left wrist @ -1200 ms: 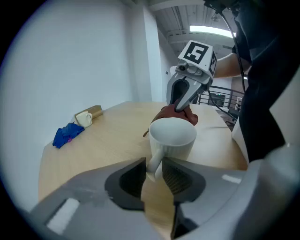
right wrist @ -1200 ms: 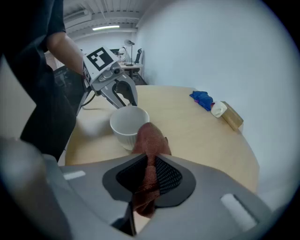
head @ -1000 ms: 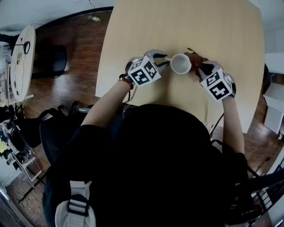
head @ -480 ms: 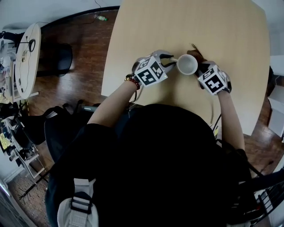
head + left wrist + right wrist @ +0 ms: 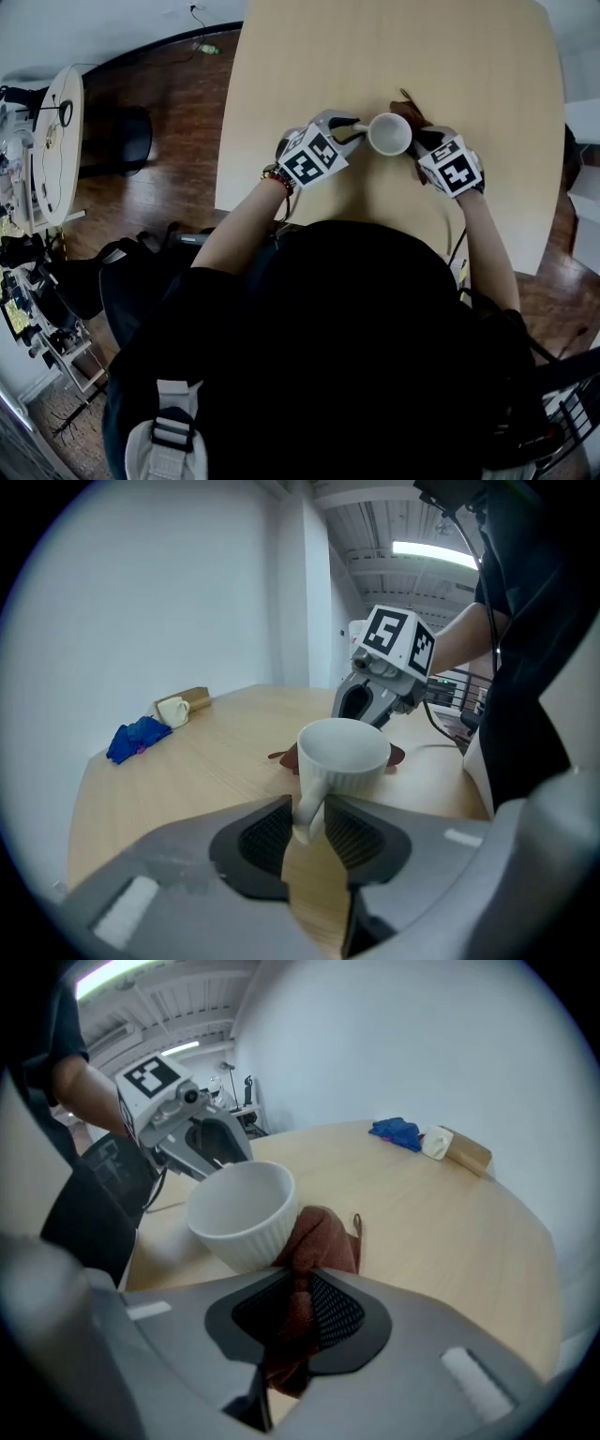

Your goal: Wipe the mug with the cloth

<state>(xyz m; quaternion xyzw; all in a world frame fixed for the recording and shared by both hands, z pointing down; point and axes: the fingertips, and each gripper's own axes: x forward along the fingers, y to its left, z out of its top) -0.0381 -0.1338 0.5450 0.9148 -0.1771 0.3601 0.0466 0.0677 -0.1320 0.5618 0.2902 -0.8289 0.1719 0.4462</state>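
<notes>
Toward the near edge of the table [image 5: 375,56], the white mug [image 5: 389,134] sits upright with its handle clamped between the left tongs [image 5: 309,825], while the right tongs [image 5: 298,1312], clenched on the reddish-brown cloth [image 5: 319,1237], hold that cloth bunched against the mug's opposite side

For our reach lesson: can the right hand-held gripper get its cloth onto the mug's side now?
Probably yes. The right hand-held gripper is shut on the cloth, which seems to rest against the mug. The left hand-held gripper holds the handle on the opposite side, clear.
</notes>
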